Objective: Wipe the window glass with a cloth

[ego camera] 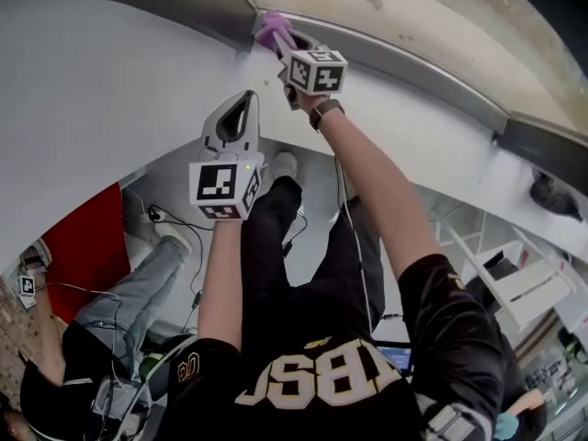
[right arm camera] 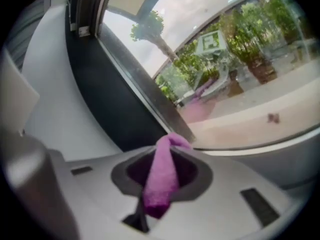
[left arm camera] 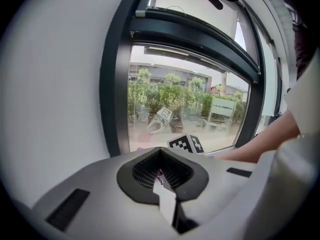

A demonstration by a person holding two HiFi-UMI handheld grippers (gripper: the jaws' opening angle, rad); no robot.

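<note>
My right gripper (ego camera: 278, 37) is shut on a purple cloth (ego camera: 273, 29) and holds it against the lower corner of the window glass (ego camera: 413, 26), beside the dark frame (ego camera: 367, 53). In the right gripper view the cloth (right arm camera: 162, 179) sticks up from between the jaws of my right gripper (right arm camera: 167, 156), its tip at the glass (right arm camera: 240, 59). My left gripper (ego camera: 235, 122) hangs below and to the left, in front of the white wall, shut with nothing held. The left gripper view shows its jaws (left arm camera: 160, 176) closed, with the glass (left arm camera: 185, 104) and the right gripper's marker cube (left arm camera: 186, 144) beyond.
The dark window frame (left arm camera: 117, 84) borders a white wall (ego camera: 92, 81). A second person in jeans (ego camera: 138, 283) sits below to the left near a red panel (ego camera: 87, 246), with cables on the floor. White shelving (ego camera: 514, 278) stands at the right.
</note>
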